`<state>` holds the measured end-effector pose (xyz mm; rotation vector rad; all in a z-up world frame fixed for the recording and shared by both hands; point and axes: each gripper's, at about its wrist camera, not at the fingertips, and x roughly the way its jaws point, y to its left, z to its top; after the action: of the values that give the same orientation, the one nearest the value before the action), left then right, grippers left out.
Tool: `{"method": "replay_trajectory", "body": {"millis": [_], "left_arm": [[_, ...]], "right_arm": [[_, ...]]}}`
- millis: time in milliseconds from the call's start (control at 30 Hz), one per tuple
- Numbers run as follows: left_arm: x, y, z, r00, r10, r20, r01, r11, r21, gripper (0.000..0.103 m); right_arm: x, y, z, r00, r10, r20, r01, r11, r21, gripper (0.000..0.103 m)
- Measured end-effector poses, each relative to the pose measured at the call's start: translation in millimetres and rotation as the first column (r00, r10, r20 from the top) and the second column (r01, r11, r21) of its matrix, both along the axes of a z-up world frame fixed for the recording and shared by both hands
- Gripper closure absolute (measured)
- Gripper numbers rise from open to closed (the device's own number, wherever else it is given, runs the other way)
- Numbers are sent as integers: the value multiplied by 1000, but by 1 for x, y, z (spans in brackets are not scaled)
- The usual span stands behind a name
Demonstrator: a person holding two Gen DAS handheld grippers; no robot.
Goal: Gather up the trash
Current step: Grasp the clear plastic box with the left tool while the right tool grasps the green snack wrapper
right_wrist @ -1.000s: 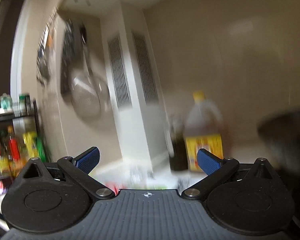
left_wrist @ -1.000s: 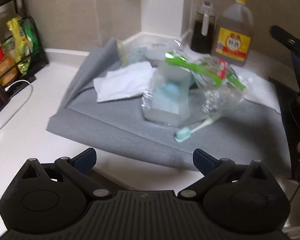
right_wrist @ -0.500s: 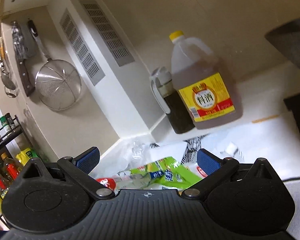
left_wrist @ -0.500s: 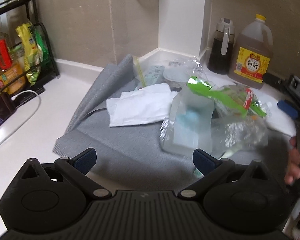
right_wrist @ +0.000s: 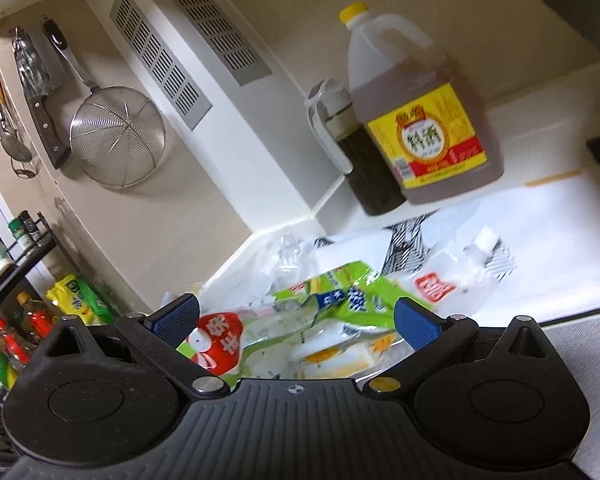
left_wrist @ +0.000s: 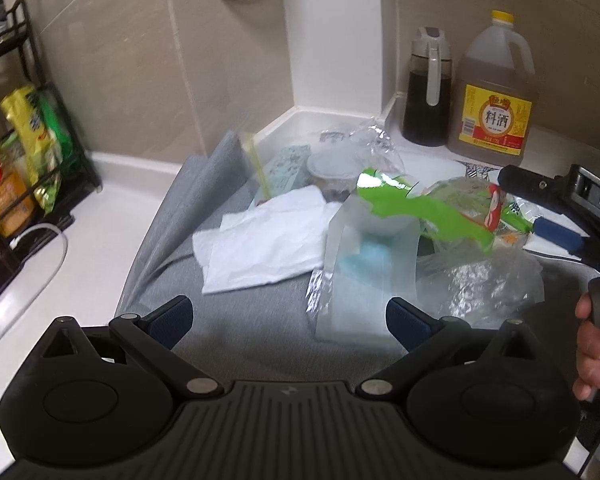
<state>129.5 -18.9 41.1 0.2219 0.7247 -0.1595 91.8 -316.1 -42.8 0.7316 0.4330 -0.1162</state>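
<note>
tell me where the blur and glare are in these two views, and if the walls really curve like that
Left wrist view: the green wrapper is smeared, a bright glint on its upper edge; wall lines bow from the fisheye lens. Right wrist view: the cooking wine jug is slightly soft, the counter washes out white, and the vent column leans, again from the lens.

Beige tiled wall (left_wrist: 140,60), white counter (left_wrist: 100,216), vented column (right_wrist: 204,52)

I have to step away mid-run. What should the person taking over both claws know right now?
Left claw: open, empty, above the grey mat, facing the clear bag and white paper.
Right claw: open, empty, just over the green snack wrapper.
Trash pile lies on the mat in front of the cooking wine jug.
Done: nothing visibly collected.
Left: pick up everything; no bin in view.
</note>
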Motion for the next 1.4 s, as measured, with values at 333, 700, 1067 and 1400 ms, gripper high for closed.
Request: {"method": "replay_trajectory", "body": {"millis": [333, 700, 1067, 1400], "left_arm": [[21, -26, -15, 997, -68, -28, 68, 998, 10, 0], [38, -35, -15, 995, -86, -42, 86, 996, -13, 0], [59, -53, -20, 993, -107, -52, 108, 994, 20, 0], [70, -56, -35, 992, -95, -79, 99, 994, 45, 0]], "right_arm": [[2, -12, -10, 999, 8, 32, -14, 979, 201, 0], [8, -16, -17, 999, -48, 25, 41, 972, 230, 0], [25, -11, -28, 996, -91, -13, 91, 949, 302, 0], [29, -8, -27, 996, -82, -36, 89, 958, 274, 0]]}}
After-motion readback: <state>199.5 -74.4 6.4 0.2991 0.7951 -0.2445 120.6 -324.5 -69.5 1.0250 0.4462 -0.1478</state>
